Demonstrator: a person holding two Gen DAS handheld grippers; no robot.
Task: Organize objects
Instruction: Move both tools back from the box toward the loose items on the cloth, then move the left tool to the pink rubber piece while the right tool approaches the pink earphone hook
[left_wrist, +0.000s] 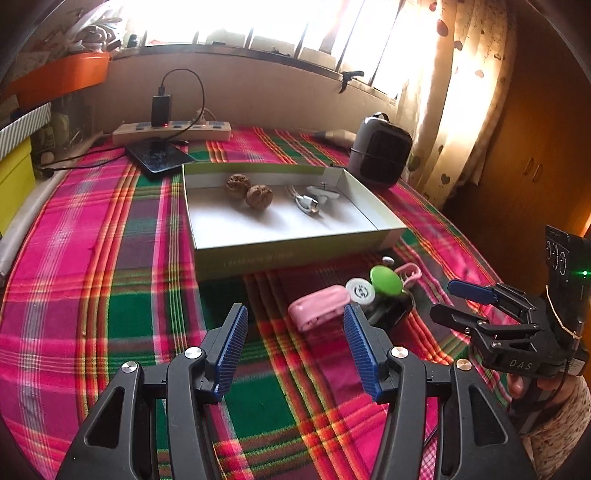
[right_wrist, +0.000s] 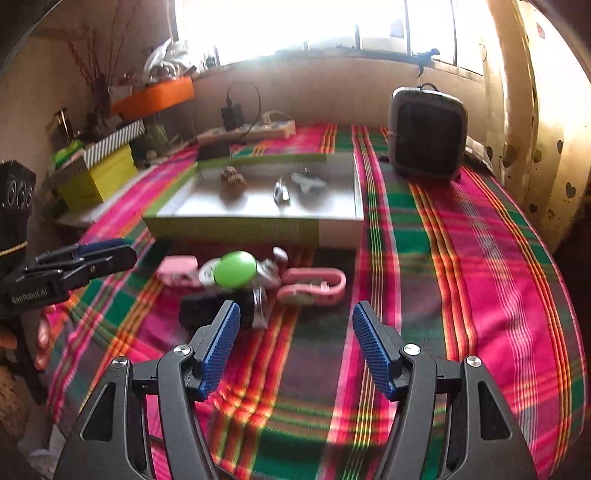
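Your plaid cloth (left_wrist: 110, 258) lies bare across the lower half of both views. The shallow box (left_wrist: 295, 251) sits mid-frame, its near edge just above the clutter. The pink clip (left_wrist: 319, 306), center-right, runs lower-left to upper-right. Your left gripper (left_wrist: 295, 347) and right gripper (right_wrist: 295, 343) are released, holding nothing.

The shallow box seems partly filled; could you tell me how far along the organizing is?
Done: two walnuts and a white cable lie in the box. In hand: nothing; both grippers are open. Left: the pink case, green disc and other small items beside them on the cloth.
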